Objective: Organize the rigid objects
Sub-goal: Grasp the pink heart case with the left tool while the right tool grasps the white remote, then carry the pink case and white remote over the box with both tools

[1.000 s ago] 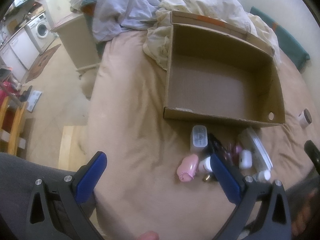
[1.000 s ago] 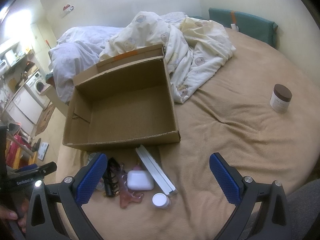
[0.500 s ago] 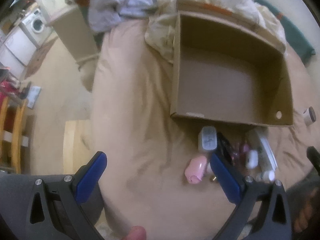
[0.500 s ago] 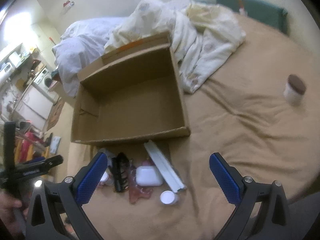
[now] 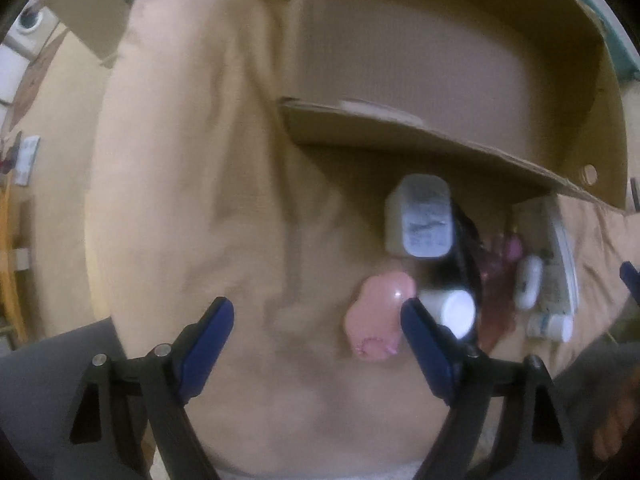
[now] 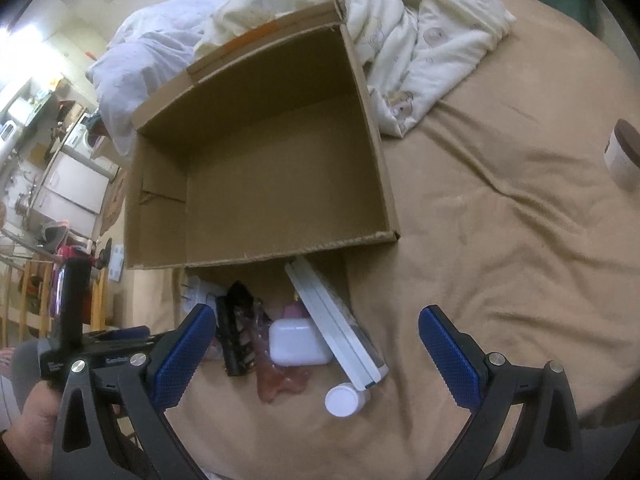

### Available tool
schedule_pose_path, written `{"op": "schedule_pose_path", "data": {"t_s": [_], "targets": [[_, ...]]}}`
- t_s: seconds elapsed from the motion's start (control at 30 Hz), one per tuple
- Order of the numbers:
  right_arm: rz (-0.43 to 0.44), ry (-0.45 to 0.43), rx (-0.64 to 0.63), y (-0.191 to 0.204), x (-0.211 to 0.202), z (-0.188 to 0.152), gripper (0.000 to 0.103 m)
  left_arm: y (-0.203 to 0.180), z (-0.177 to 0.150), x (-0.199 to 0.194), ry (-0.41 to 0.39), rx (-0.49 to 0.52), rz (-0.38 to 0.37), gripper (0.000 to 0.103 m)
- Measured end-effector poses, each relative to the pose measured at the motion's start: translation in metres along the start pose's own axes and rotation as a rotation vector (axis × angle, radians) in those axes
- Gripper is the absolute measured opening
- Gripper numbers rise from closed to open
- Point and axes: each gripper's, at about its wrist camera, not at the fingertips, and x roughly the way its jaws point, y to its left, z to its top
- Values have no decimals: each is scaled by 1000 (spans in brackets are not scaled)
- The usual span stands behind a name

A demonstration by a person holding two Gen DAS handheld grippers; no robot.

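Note:
A pile of small items lies on the tan bed in front of the open cardboard box (image 5: 400, 124) (image 6: 260, 262). It holds a white plug adapter (image 5: 420, 216), a black hair clip (image 6: 236, 332), a pink rounded item (image 5: 378, 320), a white-capped bottle (image 5: 452, 312), a white earbud case (image 6: 298, 342), a long white box (image 6: 340, 328) and a second capped bottle (image 6: 344, 400). My left gripper (image 5: 318, 320) points straight down, its jaws closing. The pink item lies just inside its right finger, not pressed. My right gripper (image 6: 316, 314) hangs open above the earbud case.
A jar with a brown lid (image 6: 622, 156) stands alone at the right of the bed. Crumpled cream and lilac bedding (image 6: 420, 28) lies behind the box. The bed's left edge (image 5: 108, 200) drops to the floor. A hand (image 6: 36, 420) holds the left tool.
Both grippers have come down closer to the pile. The left one tipped to look straight down and its jaws have narrowed. The right one moved in over the earbud case.

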Motion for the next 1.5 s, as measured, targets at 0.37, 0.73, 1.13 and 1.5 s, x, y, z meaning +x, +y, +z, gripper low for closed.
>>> {"op": "schedule_pose_path", "data": {"t_s": [0.37,0.73,1.13,1.5], "targets": [[0,11,4,-3,5,2,103,-26,2,39,73,36,2,57],[-16,221,-71,-4,58,20,62,-36,-7,19,-18,50,47,33],[-134,251,-230,13,80,11,30,-41,-2,-20,-67,42,80,33],[-150,195,-250,7,51,3,23,-29,-9,-38,-130,15,125,33]]}}
